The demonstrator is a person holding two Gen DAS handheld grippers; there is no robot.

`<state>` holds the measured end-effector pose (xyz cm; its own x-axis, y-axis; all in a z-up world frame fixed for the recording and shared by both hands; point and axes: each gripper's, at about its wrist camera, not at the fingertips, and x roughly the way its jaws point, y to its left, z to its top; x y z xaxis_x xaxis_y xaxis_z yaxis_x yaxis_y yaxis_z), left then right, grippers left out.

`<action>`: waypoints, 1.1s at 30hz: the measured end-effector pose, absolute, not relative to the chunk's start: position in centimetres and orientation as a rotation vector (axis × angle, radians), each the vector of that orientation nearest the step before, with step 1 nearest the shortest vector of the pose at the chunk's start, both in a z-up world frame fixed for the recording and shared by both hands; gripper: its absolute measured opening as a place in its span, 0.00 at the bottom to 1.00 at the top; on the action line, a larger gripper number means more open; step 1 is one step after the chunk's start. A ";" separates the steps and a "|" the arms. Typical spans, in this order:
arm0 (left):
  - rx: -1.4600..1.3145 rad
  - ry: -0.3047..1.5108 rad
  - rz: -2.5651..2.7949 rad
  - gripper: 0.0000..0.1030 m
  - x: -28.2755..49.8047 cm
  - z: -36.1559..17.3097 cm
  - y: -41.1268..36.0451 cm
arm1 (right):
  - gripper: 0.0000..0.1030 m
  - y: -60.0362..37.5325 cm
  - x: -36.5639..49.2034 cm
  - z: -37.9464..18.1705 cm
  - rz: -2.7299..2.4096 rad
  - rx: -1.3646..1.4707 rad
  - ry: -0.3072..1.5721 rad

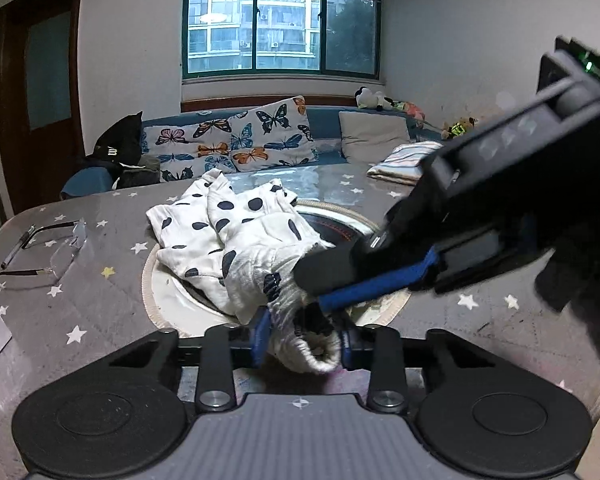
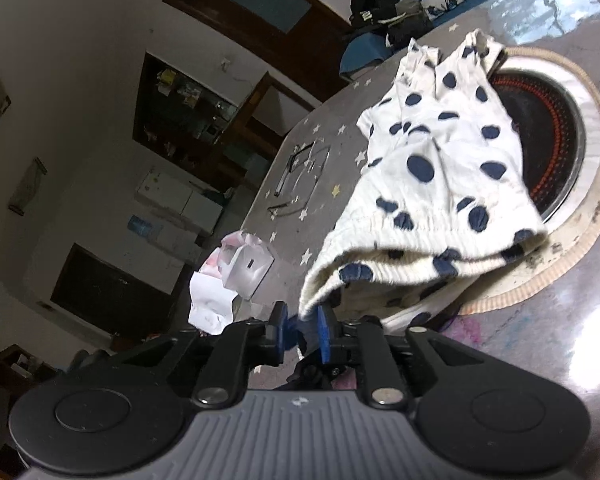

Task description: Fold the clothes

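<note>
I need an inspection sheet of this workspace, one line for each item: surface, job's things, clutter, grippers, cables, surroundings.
Surface: grey table with star print; round burner set in its middle.
Job's things: white garment with dark dots, crumpled, lying partly over the burner; its ribbed hem is lifted.
Clutter: glasses, pen, crumpled paper, folded striped cloth.
Grippers: left gripper shut on the hem; right gripper shut on the hem edge.
Cables: nothing seen.
Surroundings: sofa with butterfly cushions, window, door, soft toys.
</note>
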<state>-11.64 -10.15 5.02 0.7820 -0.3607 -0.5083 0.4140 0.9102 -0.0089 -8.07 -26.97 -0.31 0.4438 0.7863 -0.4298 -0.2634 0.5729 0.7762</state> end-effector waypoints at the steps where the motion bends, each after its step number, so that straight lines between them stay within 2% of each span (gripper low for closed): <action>1: 0.105 0.533 -0.414 0.33 -11.6 4.9 -10.0 | 0.22 -27.3 -8.2 0.0 0.715 0.685 0.867; 5: 0.095 0.555 -0.395 0.30 -11.3 4.5 -9.4 | 0.25 -28.4 -9.5 1.3 0.650 0.558 0.798; 6: 0.091 0.556 -0.392 0.30 -11.3 4.5 -9.3 | 0.31 -28.6 -9.9 1.6 0.616 0.497 0.782; 11: 0.079 0.560 -0.377 0.31 -11.0 4.6 -8.8 | 0.34 -26.4 -11.3 0.8 0.385 0.007 0.734; 13: 0.078 0.566 -0.373 0.31 -10.9 4.6 -8.7 | 0.40 -25.4 -11.3 -0.2 0.361 -0.109 0.739; 18: 0.079 0.572 -0.368 0.30 -10.8 4.5 -8.6 | 0.47 -24.3 -10.6 -1.4 0.337 -0.193 0.734; 21: 0.082 0.567 -0.373 0.23 -10.6 4.7 -8.8 | 0.50 -24.2 -9.8 -1.7 0.324 -0.192 0.730; 24: 0.079 0.555 -0.378 0.16 -10.3 5.1 -8.7 | 0.50 -24.1 -9.1 -2.0 0.310 -0.191 0.726; 30: 0.082 0.541 -0.368 0.14 -9.6 5.6 -8.2 | 0.46 -24.3 -7.7 -2.7 0.280 -0.180 0.726; 33: 0.088 0.550 -0.372 0.15 -9.5 5.4 -8.2 | 0.32 -24.9 -7.1 -3.2 0.275 -0.129 0.730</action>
